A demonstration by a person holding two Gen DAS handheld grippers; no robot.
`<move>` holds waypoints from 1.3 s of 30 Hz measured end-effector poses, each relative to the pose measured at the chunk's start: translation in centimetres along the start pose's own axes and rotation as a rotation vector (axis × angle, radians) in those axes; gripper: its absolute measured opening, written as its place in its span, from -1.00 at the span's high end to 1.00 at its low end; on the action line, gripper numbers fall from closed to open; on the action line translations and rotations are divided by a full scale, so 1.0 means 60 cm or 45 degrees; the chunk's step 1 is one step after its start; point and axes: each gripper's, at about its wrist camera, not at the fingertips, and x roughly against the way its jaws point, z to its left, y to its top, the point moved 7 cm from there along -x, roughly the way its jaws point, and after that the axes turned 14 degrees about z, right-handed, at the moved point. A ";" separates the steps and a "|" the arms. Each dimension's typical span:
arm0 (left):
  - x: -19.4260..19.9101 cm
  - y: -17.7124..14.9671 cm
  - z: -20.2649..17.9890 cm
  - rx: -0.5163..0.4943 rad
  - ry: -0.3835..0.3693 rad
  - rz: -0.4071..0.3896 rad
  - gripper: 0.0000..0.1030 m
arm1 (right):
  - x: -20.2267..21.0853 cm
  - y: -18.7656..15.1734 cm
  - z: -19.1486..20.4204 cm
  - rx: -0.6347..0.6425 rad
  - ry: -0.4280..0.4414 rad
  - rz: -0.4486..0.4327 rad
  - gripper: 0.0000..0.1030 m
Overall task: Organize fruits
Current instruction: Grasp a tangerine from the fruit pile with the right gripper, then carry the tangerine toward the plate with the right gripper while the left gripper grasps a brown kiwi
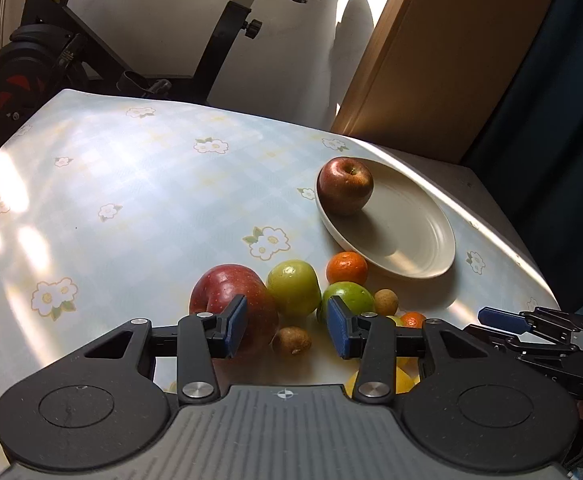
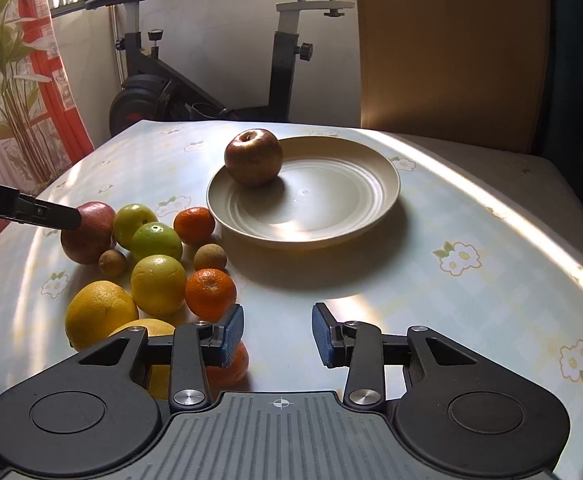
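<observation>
A cream plate (image 1: 411, 248) (image 2: 331, 208) carries one dark red apple (image 1: 345, 186) (image 2: 253, 158) at its left rim. Left of the plate lies a cluster of fruit: a large red apple (image 1: 227, 304) (image 2: 91, 232), green fruits (image 1: 293, 288) (image 2: 156, 240), tangerines (image 1: 346, 267) (image 2: 210, 289), small brown fruits (image 1: 291, 340) (image 2: 210, 257) and yellow citrus (image 2: 99, 314). My left gripper (image 1: 287, 330) hovers open over the cluster, with the red apple behind its left finger. My right gripper (image 2: 277, 334) is open over bare cloth, right of the cluster, and holds nothing.
The table wears a pale checked cloth with flower prints (image 1: 131, 184). An exercise bike (image 2: 211, 60) stands behind the far edge. A wooden panel (image 2: 451, 40) rises at the back right. A patterned curtain (image 2: 19, 60) hangs at the left.
</observation>
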 end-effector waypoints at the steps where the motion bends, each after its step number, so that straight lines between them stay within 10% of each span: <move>1: -0.002 -0.003 -0.002 0.001 -0.004 0.005 0.12 | 0.002 -0.009 0.000 0.005 0.005 0.010 0.35; 25: -0.053 -0.053 0.006 0.094 -0.018 0.139 0.13 | -0.038 -0.005 0.071 0.625 0.173 0.217 0.36; 39: -0.089 -0.036 0.009 0.198 0.003 0.165 0.14 | -0.016 0.001 0.027 0.355 0.174 0.035 0.38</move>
